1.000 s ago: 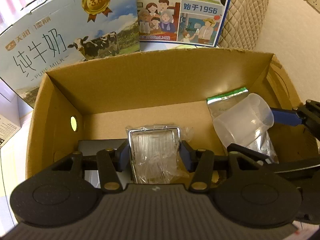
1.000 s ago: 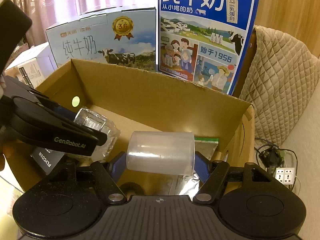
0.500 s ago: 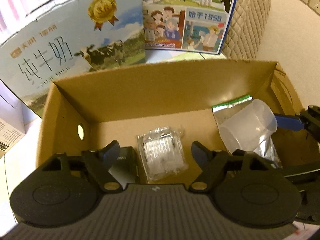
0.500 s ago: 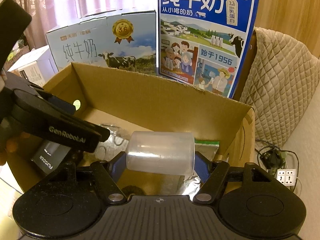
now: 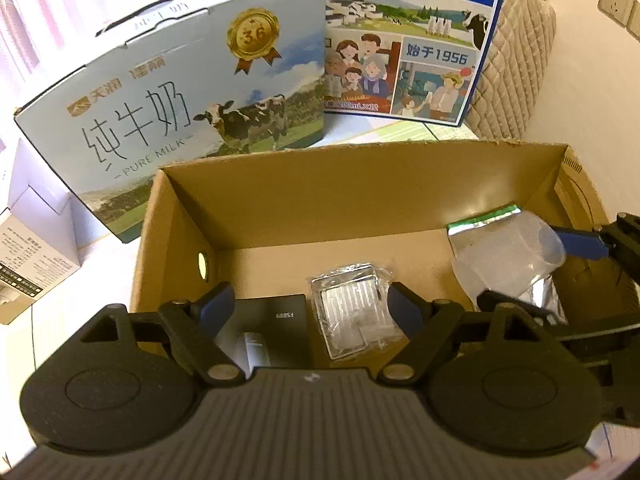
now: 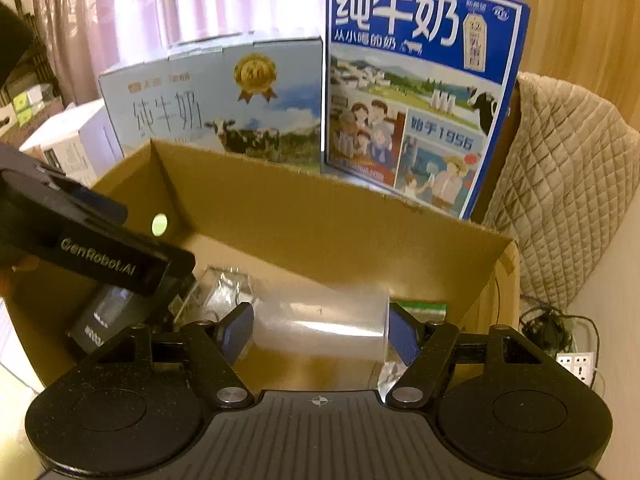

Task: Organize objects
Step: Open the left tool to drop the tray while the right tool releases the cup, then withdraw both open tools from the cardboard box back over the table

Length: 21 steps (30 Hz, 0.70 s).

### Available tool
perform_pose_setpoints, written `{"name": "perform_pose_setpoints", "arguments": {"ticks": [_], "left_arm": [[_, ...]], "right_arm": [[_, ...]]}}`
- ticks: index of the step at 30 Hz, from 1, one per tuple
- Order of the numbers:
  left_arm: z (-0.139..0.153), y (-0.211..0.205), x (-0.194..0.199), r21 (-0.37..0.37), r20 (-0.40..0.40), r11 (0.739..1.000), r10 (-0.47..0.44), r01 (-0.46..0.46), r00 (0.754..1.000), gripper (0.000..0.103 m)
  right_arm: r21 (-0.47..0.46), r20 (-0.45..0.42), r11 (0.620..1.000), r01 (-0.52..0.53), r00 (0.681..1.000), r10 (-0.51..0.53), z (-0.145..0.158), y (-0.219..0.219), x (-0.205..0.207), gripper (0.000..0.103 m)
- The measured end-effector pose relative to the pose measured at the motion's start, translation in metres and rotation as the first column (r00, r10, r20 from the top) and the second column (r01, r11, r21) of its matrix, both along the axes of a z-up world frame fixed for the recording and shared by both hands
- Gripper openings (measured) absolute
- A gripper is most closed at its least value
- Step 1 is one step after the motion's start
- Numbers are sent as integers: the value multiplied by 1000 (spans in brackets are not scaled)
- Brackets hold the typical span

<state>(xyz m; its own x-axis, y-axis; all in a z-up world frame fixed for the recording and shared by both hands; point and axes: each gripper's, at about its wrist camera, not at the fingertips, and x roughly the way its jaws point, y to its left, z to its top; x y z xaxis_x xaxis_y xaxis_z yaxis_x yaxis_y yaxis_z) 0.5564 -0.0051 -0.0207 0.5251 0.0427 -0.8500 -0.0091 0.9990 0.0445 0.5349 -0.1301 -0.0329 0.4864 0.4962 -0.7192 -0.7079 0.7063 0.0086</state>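
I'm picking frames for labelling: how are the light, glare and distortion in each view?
Left wrist view: warm yellow cast, washed-out glare at the upper left, fisheye bowing the cardboard box, and the clear plastic cup looks hazy. Right wrist view: bright curtain backlight, dim box interior, soft blur on the cup held in the right gripper, dark corners.

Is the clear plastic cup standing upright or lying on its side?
On its side. The clear plastic cup lies level between the pads of the right gripper, above the cardboard box floor, its open mouth sideways.
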Motion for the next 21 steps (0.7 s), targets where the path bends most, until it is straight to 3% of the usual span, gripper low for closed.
{"name": "perform_pose_setpoints", "arguments": {"ticks": [8, 21], "left_arm": [[12, 7, -13, -23, 28, 1000, 12, -12, 1000, 89], [37, 10, -45, -47, 71, 999, 18, -15, 997, 93]], "right_arm": [[49, 47, 999, -1, 999, -1, 15, -8, -1, 72], [94, 0, 995, 28, 1000, -28, 33, -32, -22, 77]]}}
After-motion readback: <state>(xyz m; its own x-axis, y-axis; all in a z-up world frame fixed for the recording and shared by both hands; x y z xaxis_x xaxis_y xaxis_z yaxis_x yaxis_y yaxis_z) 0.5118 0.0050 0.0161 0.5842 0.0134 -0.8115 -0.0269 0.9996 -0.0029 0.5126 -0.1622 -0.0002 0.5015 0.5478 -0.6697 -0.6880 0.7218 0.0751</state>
